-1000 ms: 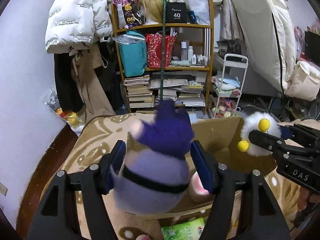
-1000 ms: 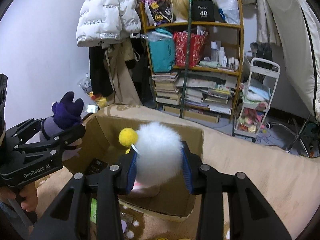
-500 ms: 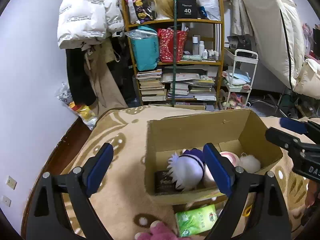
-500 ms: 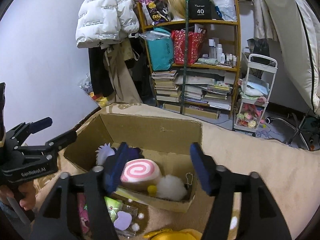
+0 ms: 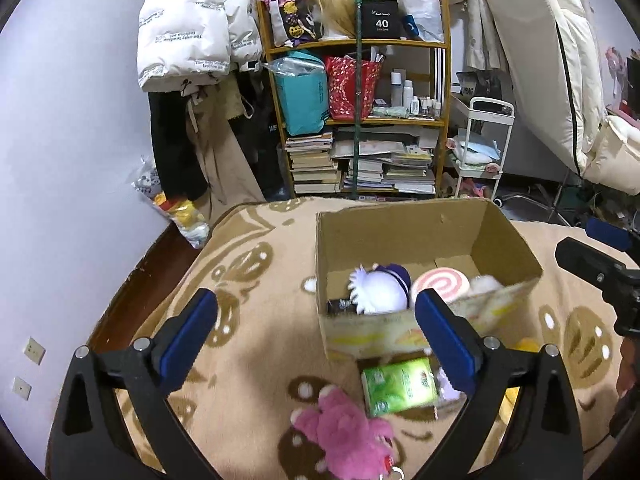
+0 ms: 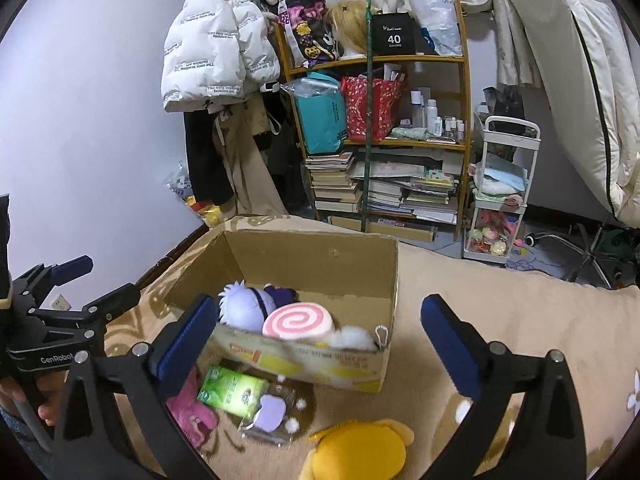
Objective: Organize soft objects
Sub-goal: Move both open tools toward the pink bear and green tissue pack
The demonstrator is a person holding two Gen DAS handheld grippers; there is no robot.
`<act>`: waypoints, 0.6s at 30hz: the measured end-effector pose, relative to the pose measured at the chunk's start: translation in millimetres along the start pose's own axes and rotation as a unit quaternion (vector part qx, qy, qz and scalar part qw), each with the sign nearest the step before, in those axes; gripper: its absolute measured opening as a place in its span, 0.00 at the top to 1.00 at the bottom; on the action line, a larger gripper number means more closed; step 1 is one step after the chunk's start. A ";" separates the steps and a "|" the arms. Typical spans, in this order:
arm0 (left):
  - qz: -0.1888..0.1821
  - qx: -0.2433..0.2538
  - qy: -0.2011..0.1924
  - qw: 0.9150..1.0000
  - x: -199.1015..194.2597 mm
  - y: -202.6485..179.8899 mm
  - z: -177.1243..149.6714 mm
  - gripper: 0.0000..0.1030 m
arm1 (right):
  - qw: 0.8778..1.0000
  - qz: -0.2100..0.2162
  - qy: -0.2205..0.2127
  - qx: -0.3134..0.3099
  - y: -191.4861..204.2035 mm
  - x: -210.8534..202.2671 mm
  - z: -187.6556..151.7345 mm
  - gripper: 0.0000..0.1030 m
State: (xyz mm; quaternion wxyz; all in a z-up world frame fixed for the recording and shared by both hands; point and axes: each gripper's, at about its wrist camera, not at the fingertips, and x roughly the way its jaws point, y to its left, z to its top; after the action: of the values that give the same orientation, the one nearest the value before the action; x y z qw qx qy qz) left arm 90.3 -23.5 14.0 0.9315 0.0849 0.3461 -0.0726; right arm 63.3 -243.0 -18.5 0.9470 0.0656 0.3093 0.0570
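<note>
An open cardboard box (image 5: 400, 228) (image 6: 316, 258) stands on the patterned blanket. Inside lie a purple-and-white plush (image 5: 378, 290) (image 6: 248, 306), a pink swirl roll plush (image 5: 440, 282) (image 6: 298, 320) and a white fluffy pompom toy (image 6: 354, 338). In front of the box lie a pink plush (image 5: 344, 436) (image 6: 192, 414), a green packet (image 5: 398, 386) (image 6: 232, 392), a small lilac toy in clear wrap (image 6: 270, 416) and a yellow plush (image 6: 356, 454). My left gripper (image 5: 316, 328) is open and empty, above the blanket before the box. My right gripper (image 6: 316, 332) is open and empty, near the box's front wall.
A wooden shelf (image 5: 360, 120) with books, bags and bottles stands behind the bed. Coats (image 5: 192, 40) hang on the left wall. A white trolley (image 5: 484, 148) and a leaning mattress (image 5: 552, 72) are at the right. The blanket's edge (image 5: 172, 264) drops off at the left.
Both grippers held plush toys over the box a second ago, then opened and dropped them in. Both have since drawn back and up from the box, empty.
</note>
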 end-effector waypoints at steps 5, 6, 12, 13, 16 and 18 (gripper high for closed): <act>0.001 -0.012 0.026 1.000 -12.7 3.3 -15.8 0.05 | 1.000 -0.001 0.007 0.002 2.9 -15.8 -12.6 0.00; -0.002 -0.018 0.035 0.999 -15.1 5.2 -20.9 0.05 | 1.000 -0.001 0.010 0.004 3.9 -19.6 -16.5 0.00; 0.005 -0.012 0.058 0.998 -23.6 6.6 -39.5 0.05 | 1.000 -0.006 0.022 0.002 10.3 -32.9 -31.0 0.00; 0.005 -0.011 0.062 0.998 -25.0 6.2 -42.2 0.05 | 1.000 -0.006 0.024 0.002 11.0 -34.3 -32.6 0.00; 0.005 -0.010 0.071 0.997 -25.8 4.7 -49.7 0.05 | 0.999 -0.011 0.031 0.005 12.8 -38.0 -39.8 0.00; 0.004 -0.009 0.079 0.997 -24.5 3.3 -53.4 0.05 | 0.999 -0.013 0.035 0.006 13.2 -38.9 -43.8 0.00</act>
State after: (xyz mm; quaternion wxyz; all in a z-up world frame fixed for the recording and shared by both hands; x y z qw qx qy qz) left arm 38.8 -7.3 -9.4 0.9023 0.0835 0.4188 -0.0594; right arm 5.1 -231.9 -28.9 0.9357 0.0652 0.3437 0.0447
